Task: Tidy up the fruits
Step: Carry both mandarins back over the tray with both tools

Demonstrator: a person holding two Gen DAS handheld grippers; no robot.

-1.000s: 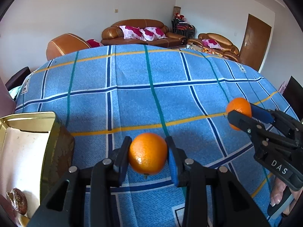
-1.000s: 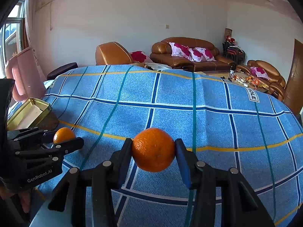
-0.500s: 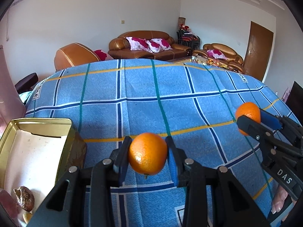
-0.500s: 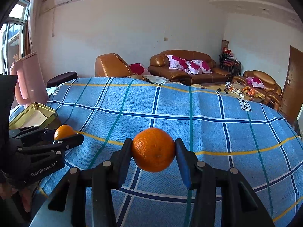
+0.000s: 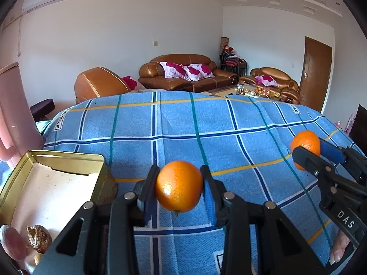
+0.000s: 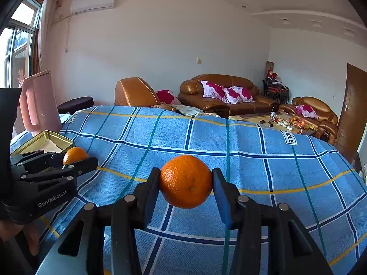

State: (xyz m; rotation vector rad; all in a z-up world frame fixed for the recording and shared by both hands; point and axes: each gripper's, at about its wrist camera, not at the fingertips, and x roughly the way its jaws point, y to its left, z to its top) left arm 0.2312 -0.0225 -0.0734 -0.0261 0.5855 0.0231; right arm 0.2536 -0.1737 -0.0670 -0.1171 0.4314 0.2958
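My left gripper is shut on an orange, held just above the blue checked cloth. In the right wrist view this same gripper sits at the left edge with its orange. My right gripper is shut on a second orange, also clear of the cloth. The left wrist view shows it at the right edge with that orange. A gold tin, open on top, stands just left of the left gripper.
The tin holds a brown wrinkled nut and a pinkish round thing in its near corner. A pink jug stands behind the tin. Brown sofas and a low table lie beyond the cloth's far edge.
Both grippers have lifted slightly and tipped up, so more of the room and of the tin's inside shows. Each orange stays clamped as before.
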